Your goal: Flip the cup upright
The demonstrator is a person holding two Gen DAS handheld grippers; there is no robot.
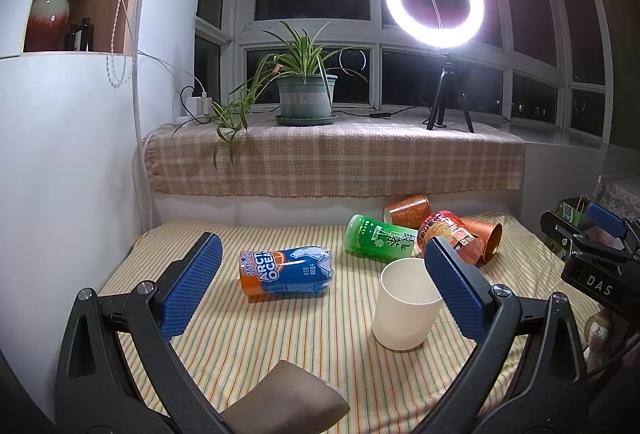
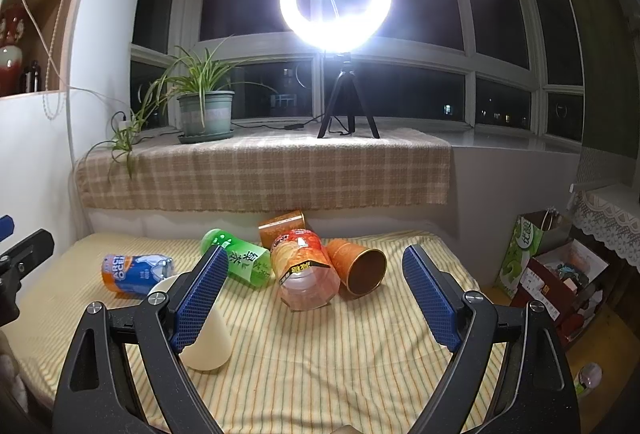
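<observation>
A cream cup (image 1: pixel 406 304) stands upright, mouth up, on the striped tablecloth (image 1: pixel 280 338). In the right wrist view the cup (image 2: pixel 208 342) is partly hidden behind the left finger. My left gripper (image 1: pixel 320 286) is open and empty, with the cup just inside its right finger. My right gripper (image 2: pixel 314 298) is open and empty, with the cup at its left finger. The right gripper also shows at the right edge of the left wrist view (image 1: pixel 592 246).
Lying on the cloth are a blue-orange Arctic Ocean bottle (image 1: pixel 286 270), a green tea bottle (image 1: pixel 380 238), a red-orange bottle (image 2: pixel 304 270) and two copper-coloured cups (image 2: pixel 358 266) (image 1: pixel 408 210). A brown object (image 1: pixel 288 398) sits at the near edge. Boxes (image 2: pixel 552 274) stand right of the table.
</observation>
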